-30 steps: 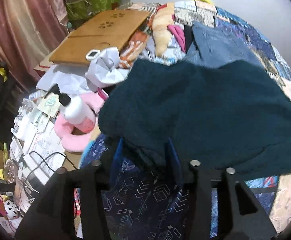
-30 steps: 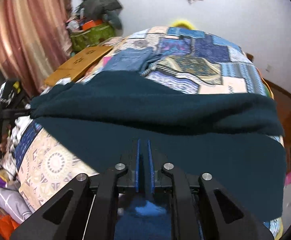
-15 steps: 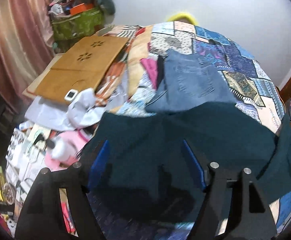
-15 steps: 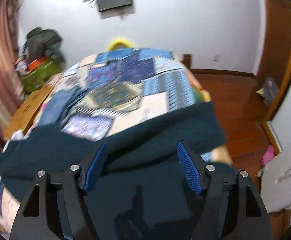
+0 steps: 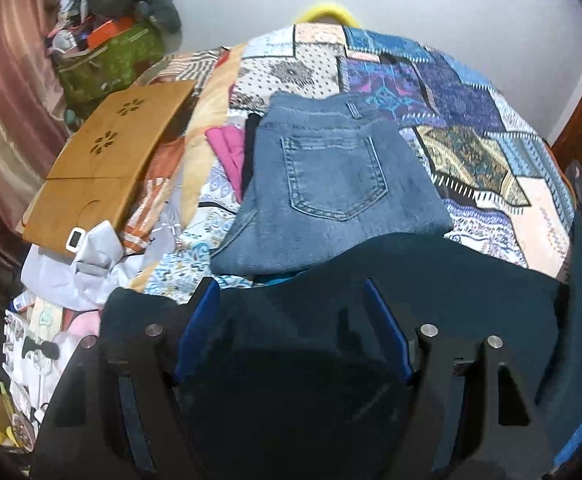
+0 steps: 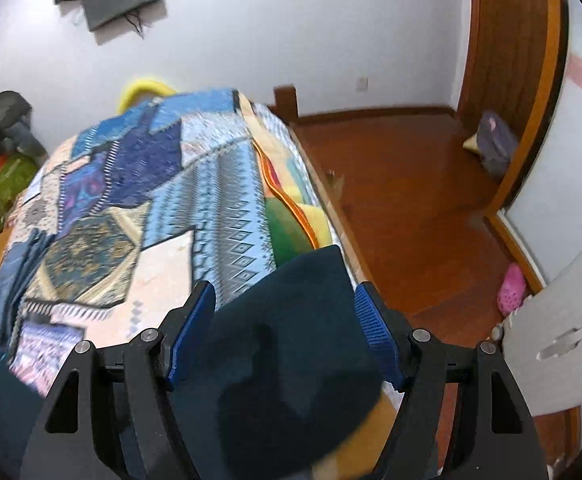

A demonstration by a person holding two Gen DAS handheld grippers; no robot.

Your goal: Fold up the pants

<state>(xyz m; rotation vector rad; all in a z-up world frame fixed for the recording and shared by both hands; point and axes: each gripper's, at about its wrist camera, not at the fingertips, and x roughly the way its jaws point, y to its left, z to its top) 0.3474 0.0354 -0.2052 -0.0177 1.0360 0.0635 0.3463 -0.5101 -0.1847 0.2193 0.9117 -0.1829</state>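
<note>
Left wrist: clutter-filled green bag (image 5: pixel 103 60).

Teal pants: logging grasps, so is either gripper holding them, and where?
Neither. Left gripper and right gripper are open above the teal pants.

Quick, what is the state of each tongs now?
Left tongs: open, above the dark teal pants, holding nothing.
Right tongs: open, holding nothing.
</note>
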